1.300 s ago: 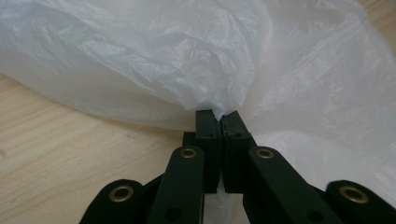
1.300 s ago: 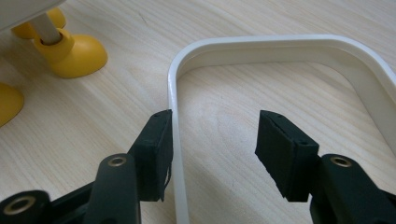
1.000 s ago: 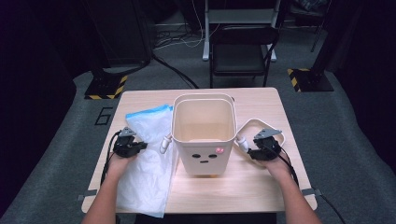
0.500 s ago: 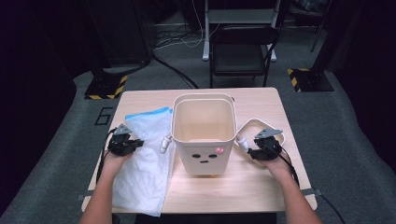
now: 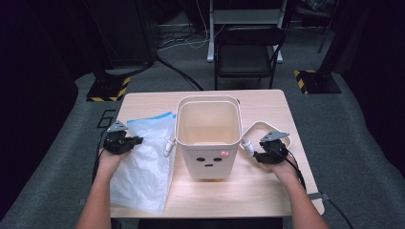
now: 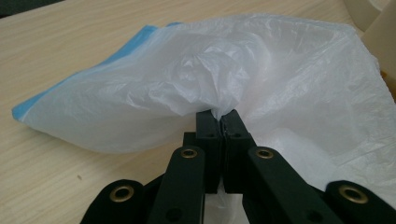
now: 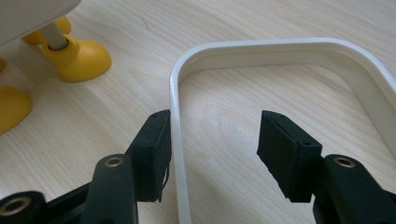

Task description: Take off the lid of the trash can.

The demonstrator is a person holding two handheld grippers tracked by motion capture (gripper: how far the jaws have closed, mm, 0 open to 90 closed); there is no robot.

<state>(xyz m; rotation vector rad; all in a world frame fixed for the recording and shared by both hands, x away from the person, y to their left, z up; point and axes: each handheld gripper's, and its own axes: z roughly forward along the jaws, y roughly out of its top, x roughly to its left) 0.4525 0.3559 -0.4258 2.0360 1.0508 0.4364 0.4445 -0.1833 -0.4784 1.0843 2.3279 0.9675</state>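
Your left gripper has its jaws pinched tight on a fold of the bag, lifting a crumpled peak of the white plastic off the table. The rest of the bag lies flat at the table's left, its blue-edged end pointing away from you, just beside the bin. Your right gripper stands wide, its jaws straddling one side of the white ring, which lies flat to the right of the bin's yellow feet.
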